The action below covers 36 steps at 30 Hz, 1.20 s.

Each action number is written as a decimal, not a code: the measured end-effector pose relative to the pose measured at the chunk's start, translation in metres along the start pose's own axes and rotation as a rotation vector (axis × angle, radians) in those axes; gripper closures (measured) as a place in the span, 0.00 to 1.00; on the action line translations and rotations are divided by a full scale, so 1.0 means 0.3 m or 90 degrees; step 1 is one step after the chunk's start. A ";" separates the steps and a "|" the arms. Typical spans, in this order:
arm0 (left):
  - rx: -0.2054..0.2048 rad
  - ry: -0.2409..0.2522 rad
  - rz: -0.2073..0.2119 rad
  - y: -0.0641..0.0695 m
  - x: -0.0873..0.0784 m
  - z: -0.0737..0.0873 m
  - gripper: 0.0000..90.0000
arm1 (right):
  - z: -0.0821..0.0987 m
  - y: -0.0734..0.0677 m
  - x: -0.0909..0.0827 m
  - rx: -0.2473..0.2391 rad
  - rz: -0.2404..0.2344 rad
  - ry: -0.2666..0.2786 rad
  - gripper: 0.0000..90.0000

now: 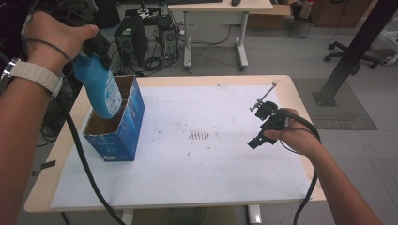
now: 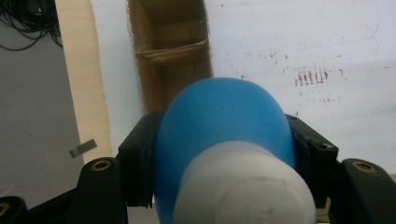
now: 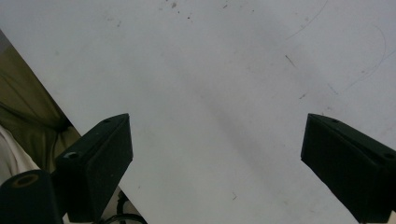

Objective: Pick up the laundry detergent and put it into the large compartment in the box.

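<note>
The step in hand looks like packing: the left hand-held gripper [image 1: 96,49] holds a blue plastic bottle with a white cap [image 1: 101,89] over an open blue cardboard box with a brown inside [image 1: 123,131], which stands at the left side of the tabletop [image 1: 263,82] on a white paper sheet [image 1: 197,159]. The bottle hangs tilted, its bottom end down inside the box's mouth and its capped end up in the jaws. In the left gripper view the jaws press on both sides of the bottle's blue shoulder just behind the cap [image 2: 243,186], with the box's divided compartments below. The next move probably calls for lowering the bottle straight into the near compartment, clear of the cardboard partition, before the grip is released. The right hand-held gripper [image 1: 264,126] rests well apart at the right of the sheet, its jaws spread wide with nothing between them.
</note>
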<state>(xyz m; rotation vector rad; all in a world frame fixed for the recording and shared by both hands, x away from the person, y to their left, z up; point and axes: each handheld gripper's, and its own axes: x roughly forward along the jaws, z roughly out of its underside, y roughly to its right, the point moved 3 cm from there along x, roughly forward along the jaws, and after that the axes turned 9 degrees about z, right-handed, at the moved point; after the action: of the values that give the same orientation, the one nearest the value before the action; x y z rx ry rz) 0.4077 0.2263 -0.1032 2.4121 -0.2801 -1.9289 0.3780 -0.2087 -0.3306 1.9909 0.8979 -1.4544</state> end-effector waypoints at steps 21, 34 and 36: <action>-0.015 0.000 -0.013 -0.071 0.089 0.001 0.42 | 0.002 -0.002 0.014 0.002 -0.003 -0.005 0.10; -0.021 -0.012 -0.012 -0.101 0.175 0.008 0.42 | 0.007 -0.001 0.022 0.003 -0.005 -0.009 0.10; -0.023 -0.012 -0.011 -0.106 0.190 0.010 0.42 | 0.007 0.000 0.024 0.003 -0.005 -0.009 0.10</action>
<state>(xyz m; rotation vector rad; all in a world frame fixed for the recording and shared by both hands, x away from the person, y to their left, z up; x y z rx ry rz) 0.4205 0.2483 -0.1634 2.3829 -0.2246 -1.9474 0.3782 -0.2088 -0.3380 1.9803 0.8977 -1.4752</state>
